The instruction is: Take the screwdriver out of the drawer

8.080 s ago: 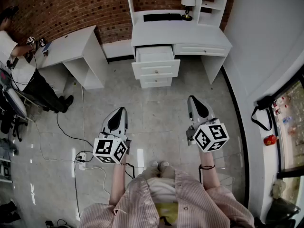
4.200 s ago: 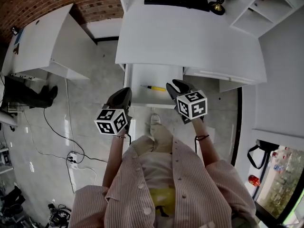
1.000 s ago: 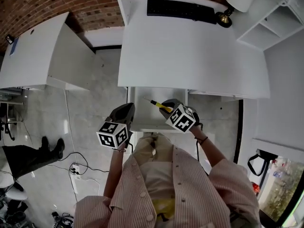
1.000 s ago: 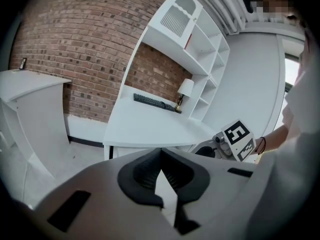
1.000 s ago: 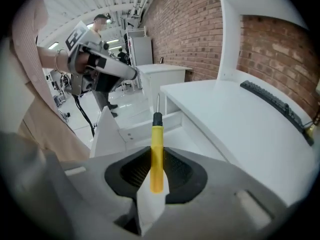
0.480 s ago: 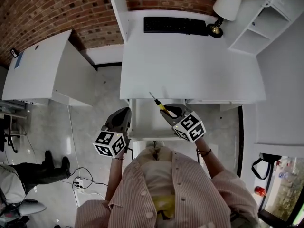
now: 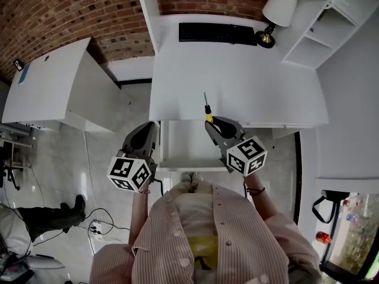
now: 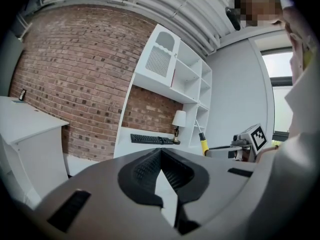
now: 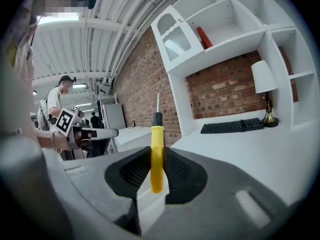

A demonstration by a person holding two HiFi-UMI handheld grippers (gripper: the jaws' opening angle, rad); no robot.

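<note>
- the right tool [image 9: 156, 173] is partly closed, and its two black ribbed pads press on the lower part of the handle of the slim yellow-handled steel screwdriver [image 9: 156, 151].
- the grip is on the handle and not on the thin shaft, i think because the thick plastic gives the pads more to hold. the shaft stands up straight out of the tool, with the tip free in the air.
- in the head view the screwdriver is no longer inside the open white wooden drawer [image 7: 177, 149]. it is held over the front edge of the white desk surface [image 7: 249, 76], and the drawer lies below and behind it, nearer to the person.
- the left tool [image 8: 160, 159] has its jaws together at the tips and holds nothing. it hangs beside the left corner of the drawer, probably only to keep out of the way.
- the taking out looks nearly done. what seems to remain is to set the screwdriver down.
</note>
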